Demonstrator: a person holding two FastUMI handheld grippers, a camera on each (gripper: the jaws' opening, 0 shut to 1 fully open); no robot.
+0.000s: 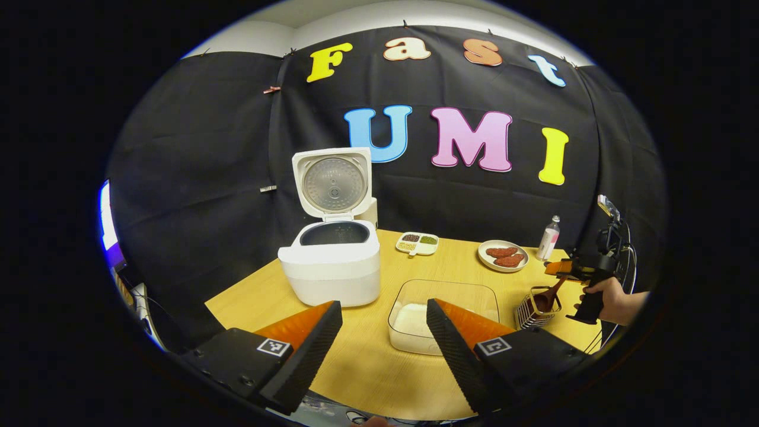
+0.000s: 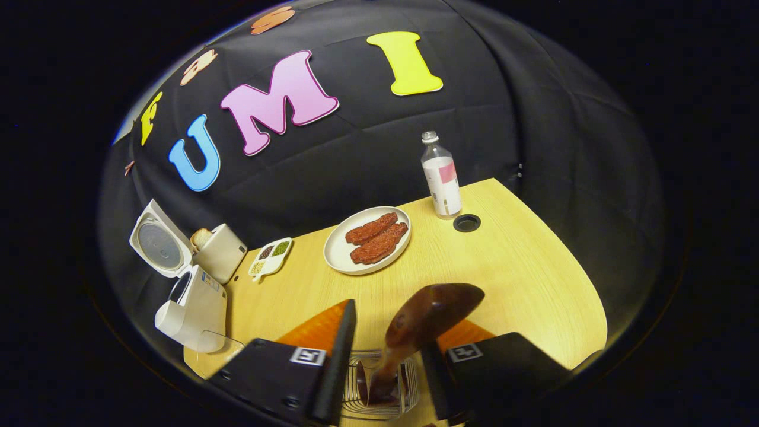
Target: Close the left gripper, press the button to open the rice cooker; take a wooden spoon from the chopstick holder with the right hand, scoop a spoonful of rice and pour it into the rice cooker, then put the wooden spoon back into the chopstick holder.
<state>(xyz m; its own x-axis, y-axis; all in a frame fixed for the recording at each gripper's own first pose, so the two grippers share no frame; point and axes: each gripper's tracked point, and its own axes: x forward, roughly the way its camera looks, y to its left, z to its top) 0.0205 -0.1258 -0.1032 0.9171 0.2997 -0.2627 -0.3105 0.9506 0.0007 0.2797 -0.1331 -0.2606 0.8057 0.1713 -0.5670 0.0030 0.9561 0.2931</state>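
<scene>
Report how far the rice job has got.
Done: the cooker stands with its lid up. In hand: the right gripper brackets the wooden spoon over the holder, fingers apart, no grip yet. The left gripper is open near the rice box. Left: lift the spoon, scoop rice, pour it into the cooker, return the spoon.

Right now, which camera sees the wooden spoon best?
The right gripper view. The wooden spoon stands big and close between the right tongs, its end down in the chopstick holder. In the left gripper view the spoon is small and far off, leaning in the holder beside the other hand.
</scene>
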